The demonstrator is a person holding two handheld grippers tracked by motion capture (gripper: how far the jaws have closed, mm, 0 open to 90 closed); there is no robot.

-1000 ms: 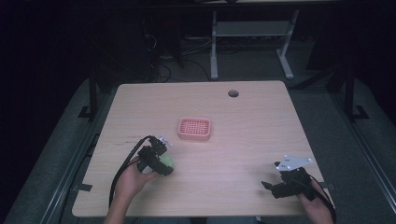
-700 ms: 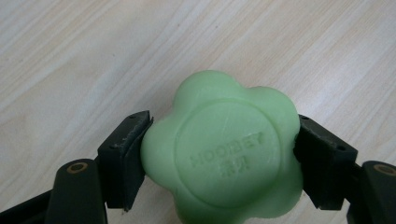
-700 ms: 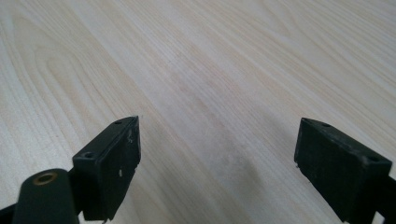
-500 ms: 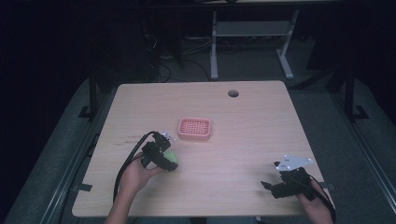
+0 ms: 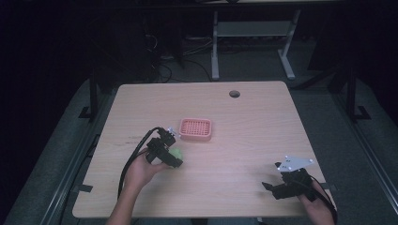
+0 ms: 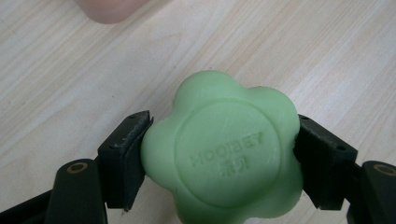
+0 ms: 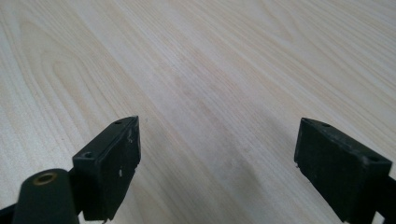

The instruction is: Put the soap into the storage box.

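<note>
The pale wood-grain laminate counter (image 5: 253, 136) is a rounded-corner rectangle with fine straight streaks running along its surface and a small dark round cable hole (image 5: 234, 93) near its far edge. Past it lies grey floor, with the legs of a white metal frame (image 5: 253, 42) standing in the dark.

On the counter, a little left of centre, sits the pink rectangular plastic soap tray (image 5: 195, 130), low-walled with rounded corners and a gridded, perforated bed.

Just beside the tray's near-left corner, the left hand-held gripper (image 5: 166, 151) is clenched on the light green flower-shaped bar of soap (image 6: 224, 154). In the left gripper view its two black jaws press the bar from either side, their flat pads touching opposite lobes. The soap looks waxy and matte, with softly rounded petals around a raised round disc that bears embossed lettering. It is held just above the counter, and the high view shows it (image 5: 175, 153) as a small green spot near the tray but apart from it. A black cable trails from this hand-held gripper toward the near-left edge.

The right hand-held gripper (image 7: 217, 163) rests near the near-right corner, well apart from the soap, released, its jaws spread wide over bare wood grain. A grey three-cornered plate tops it in the high view.
</note>
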